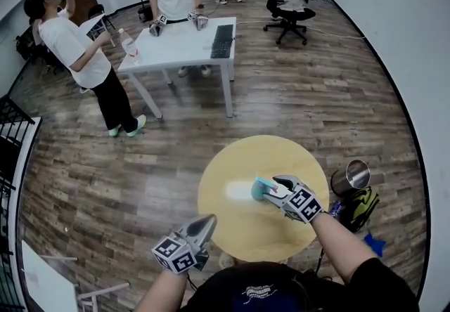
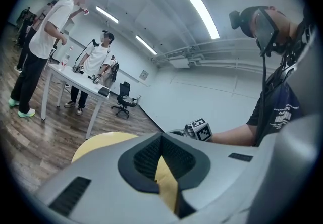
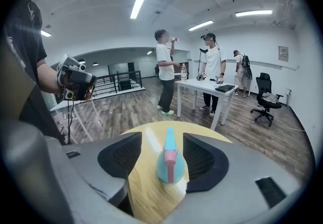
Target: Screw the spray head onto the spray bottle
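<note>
A teal spray head (image 1: 261,189) with a pink trigger (image 3: 170,162) lies on the round yellow table (image 1: 239,233). My right gripper (image 1: 271,187) is open, one jaw on each side of the spray head with a gap to each pad (image 3: 121,155). My left gripper (image 1: 207,223) is shut with nothing in it and hangs at the table's near-left edge; in the left gripper view its jaws (image 2: 160,157) meet over the yellow top (image 2: 101,142). I see no spray bottle on the round table.
A metal cup (image 1: 349,178) and a yellow-black bag (image 1: 358,206) sit on the floor right of the table. Farther off stand a white desk (image 1: 183,43) with a keyboard (image 1: 222,41), two people beside it, and an office chair (image 1: 285,1).
</note>
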`<act>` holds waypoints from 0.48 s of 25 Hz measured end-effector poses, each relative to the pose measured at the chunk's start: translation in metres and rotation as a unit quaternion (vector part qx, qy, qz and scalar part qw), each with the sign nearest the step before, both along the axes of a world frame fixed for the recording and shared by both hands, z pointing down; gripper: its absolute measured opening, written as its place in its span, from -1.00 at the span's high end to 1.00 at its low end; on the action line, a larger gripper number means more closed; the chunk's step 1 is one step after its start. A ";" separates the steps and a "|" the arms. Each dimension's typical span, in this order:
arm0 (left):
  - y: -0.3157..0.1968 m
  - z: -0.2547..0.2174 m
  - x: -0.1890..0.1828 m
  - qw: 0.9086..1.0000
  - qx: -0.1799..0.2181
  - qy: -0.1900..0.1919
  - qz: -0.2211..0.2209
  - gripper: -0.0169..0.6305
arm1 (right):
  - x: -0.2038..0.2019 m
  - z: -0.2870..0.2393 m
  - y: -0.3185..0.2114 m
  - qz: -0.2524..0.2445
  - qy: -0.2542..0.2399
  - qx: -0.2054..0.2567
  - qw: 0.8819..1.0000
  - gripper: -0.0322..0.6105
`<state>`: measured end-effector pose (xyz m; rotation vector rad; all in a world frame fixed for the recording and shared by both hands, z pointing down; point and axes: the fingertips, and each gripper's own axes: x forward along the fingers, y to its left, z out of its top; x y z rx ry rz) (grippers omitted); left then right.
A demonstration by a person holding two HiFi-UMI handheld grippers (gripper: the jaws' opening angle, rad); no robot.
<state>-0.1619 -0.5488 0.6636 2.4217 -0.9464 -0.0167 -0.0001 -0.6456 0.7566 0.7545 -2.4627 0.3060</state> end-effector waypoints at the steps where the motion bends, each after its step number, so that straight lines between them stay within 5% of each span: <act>1: 0.001 0.004 -0.001 1.000 -0.003 -0.001 0.000 0.89 | -0.002 0.002 -0.001 -0.001 0.003 0.000 1.000 0.07; 12: 0.007 0.025 -0.002 1.000 -0.023 -0.005 0.012 0.89 | -0.009 0.044 -0.017 0.015 0.046 -0.008 0.999 0.14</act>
